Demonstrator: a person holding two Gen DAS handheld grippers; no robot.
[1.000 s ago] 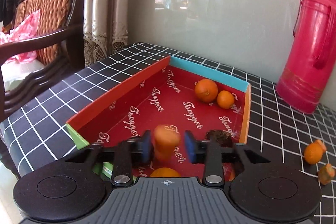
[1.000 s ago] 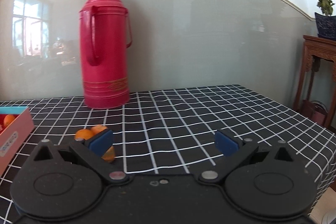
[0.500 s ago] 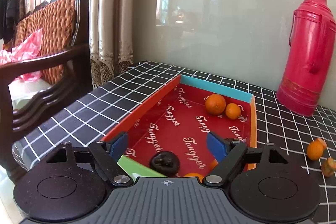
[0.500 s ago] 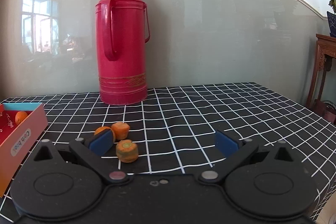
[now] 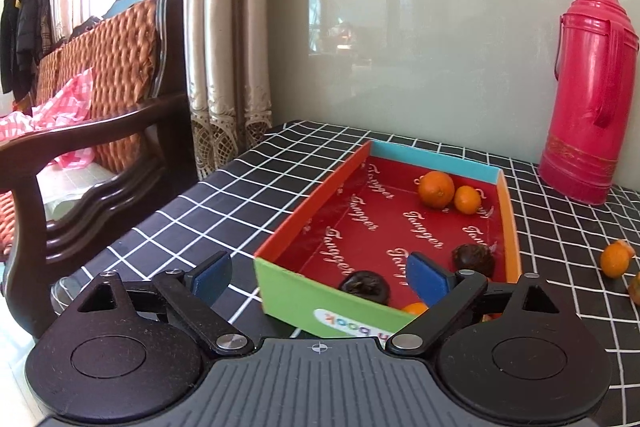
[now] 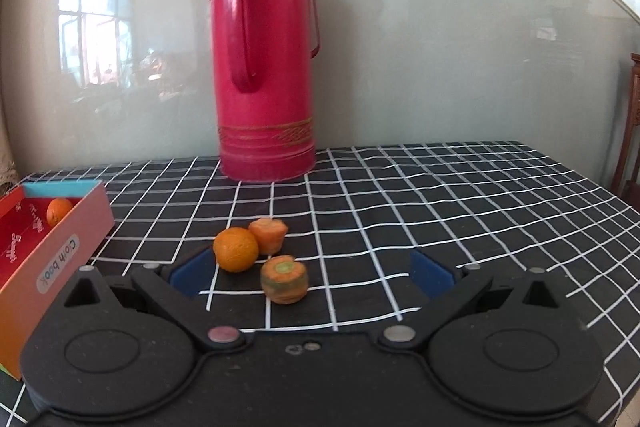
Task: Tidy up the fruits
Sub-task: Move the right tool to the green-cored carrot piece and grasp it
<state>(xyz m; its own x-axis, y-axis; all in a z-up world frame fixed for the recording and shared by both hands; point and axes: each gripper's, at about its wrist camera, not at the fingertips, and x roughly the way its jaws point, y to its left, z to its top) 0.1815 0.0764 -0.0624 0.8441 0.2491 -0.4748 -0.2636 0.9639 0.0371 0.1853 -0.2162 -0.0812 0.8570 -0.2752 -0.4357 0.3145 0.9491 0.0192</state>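
Observation:
A shallow box (image 5: pixel 286 293) with a red printed floor sits on the checked tablecloth. In it lie two oranges (image 5: pixel 436 189) at the far end, two dark fruits (image 5: pixel 474 259) and an orange piece (image 5: pixel 414 308) near my left gripper (image 5: pixel 318 277), which is open and empty above the box's near green wall. In the right wrist view my right gripper (image 6: pixel 310 273) is open and empty, with an orange (image 6: pixel 235 249) and two carrot pieces (image 6: pixel 285 279) on the cloth between and just beyond its fingers. The box (image 6: pixel 60 255) stands at its left.
A tall red thermos (image 6: pixel 266 79) stands at the back by the glass wall; it also shows in the left wrist view (image 5: pixel 588 95). A wooden chair (image 5: pixel 96 131) and curtains are left of the table. The table's left edge runs near the box.
My left gripper opened, dropped the orange piece into the box and drew back and up. My right gripper swung left and now faces the loose orange and carrot pieces.

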